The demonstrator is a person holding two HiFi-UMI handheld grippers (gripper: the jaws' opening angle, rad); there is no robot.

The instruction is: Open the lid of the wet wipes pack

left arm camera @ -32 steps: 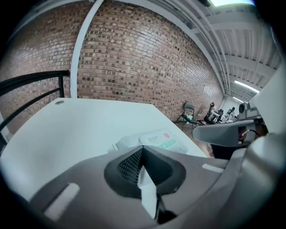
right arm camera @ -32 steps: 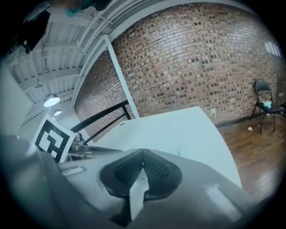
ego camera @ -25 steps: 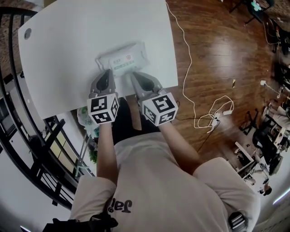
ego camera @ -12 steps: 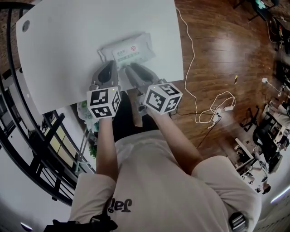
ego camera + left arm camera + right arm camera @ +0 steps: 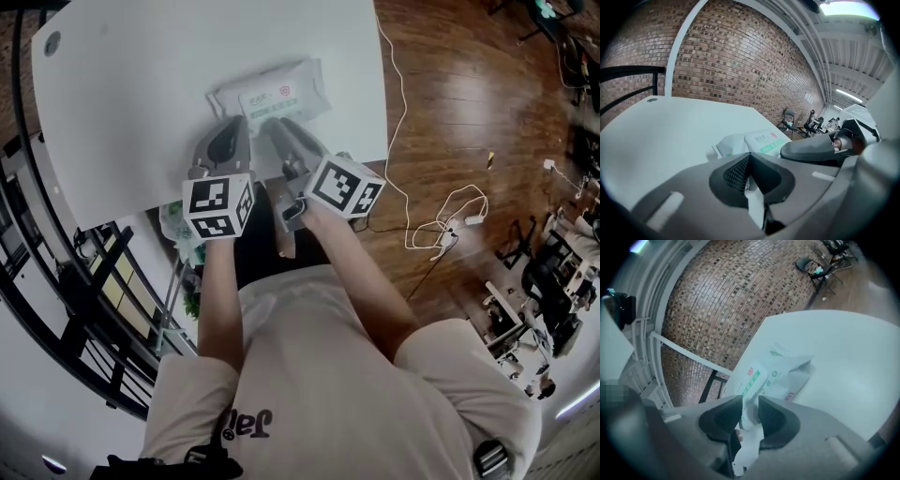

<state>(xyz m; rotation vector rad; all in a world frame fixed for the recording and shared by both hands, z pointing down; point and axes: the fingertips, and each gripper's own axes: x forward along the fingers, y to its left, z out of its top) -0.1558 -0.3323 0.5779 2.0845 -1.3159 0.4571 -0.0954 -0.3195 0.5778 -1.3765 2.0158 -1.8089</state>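
The white wet wipes pack (image 5: pixel 272 92) lies near the front edge of the white table (image 5: pixel 131 84), its lid with a red mark and green strip facing up (image 5: pixel 751 379). My left gripper (image 5: pixel 234 127) is shut on the pack's near left edge, and white film shows pinched between its pads (image 5: pixel 751 185). My right gripper (image 5: pixel 274 127) sits just to its right, rolled onto its side. Its jaws (image 5: pixel 750 416) are closing, with the near end of the lid filling the narrow gap between the pads. The right gripper's finger also shows in the left gripper view (image 5: pixel 811 150).
The table's front edge runs just under both grippers. A white cable (image 5: pixel 398 122) trails over the wooden floor at the right. A black railing (image 5: pixel 37 234) curves along the left. A round cable hole (image 5: pixel 52 42) sits at the table's far left corner.
The right gripper has rolled over, its marker cube tipping to the right, and has sunk a little at the pack's near end. The left gripper has kept its hold and place.
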